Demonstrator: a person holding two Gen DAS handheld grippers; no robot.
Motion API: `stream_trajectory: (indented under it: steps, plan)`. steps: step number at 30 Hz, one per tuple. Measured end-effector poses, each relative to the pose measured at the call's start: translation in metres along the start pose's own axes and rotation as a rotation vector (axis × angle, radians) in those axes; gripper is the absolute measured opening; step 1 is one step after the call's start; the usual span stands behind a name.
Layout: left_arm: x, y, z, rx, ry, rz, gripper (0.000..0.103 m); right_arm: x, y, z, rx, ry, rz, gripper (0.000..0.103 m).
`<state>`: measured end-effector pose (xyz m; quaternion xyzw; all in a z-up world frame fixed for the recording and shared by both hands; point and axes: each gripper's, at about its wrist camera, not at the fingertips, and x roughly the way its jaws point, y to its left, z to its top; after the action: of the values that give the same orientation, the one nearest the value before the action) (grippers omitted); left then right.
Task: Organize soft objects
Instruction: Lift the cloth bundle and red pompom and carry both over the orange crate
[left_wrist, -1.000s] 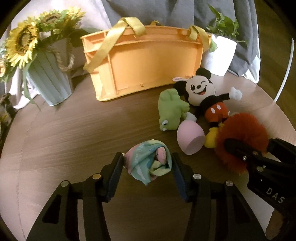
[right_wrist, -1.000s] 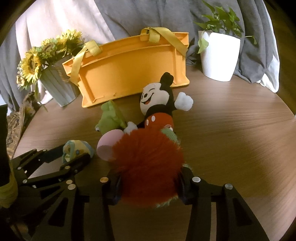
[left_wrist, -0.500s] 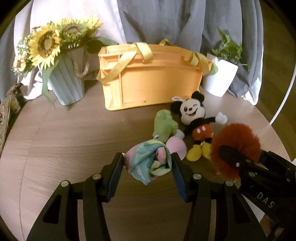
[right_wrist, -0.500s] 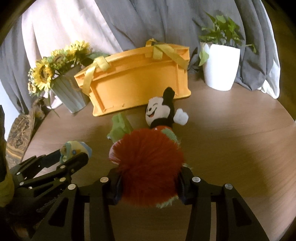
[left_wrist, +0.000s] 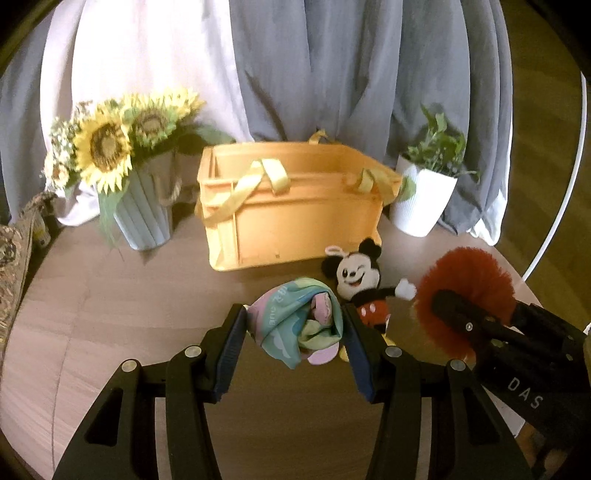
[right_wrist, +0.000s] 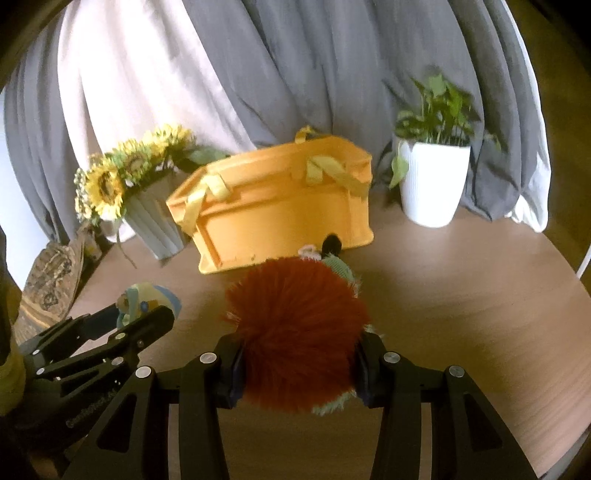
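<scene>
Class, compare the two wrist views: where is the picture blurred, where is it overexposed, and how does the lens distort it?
Left wrist view: the pale curtain is washed out, the orange basket bows outward, and the corners go black. Right wrist view: the potted plant has smeared leaves, the red fluffy toy held in the right tool looks soft, and the table edge curves.
</scene>
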<state>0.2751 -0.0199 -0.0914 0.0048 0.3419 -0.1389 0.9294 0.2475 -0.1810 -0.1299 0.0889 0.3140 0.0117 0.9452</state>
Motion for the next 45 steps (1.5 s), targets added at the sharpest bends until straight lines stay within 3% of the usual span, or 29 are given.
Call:
stream_trajectory:
  steps: [20, 45]
  plan:
    - [-0.041, -0.005, 0.055, 0.001, -0.172, 0.035, 0.052, -0.034, 0.006, 0.053, -0.033, -0.169, 0.037, 0.047]
    - [-0.042, 0.0, 0.126, 0.026, -0.345, 0.075, 0.052, -0.035, 0.017, 0.125, -0.062, -0.357, 0.067, 0.047]
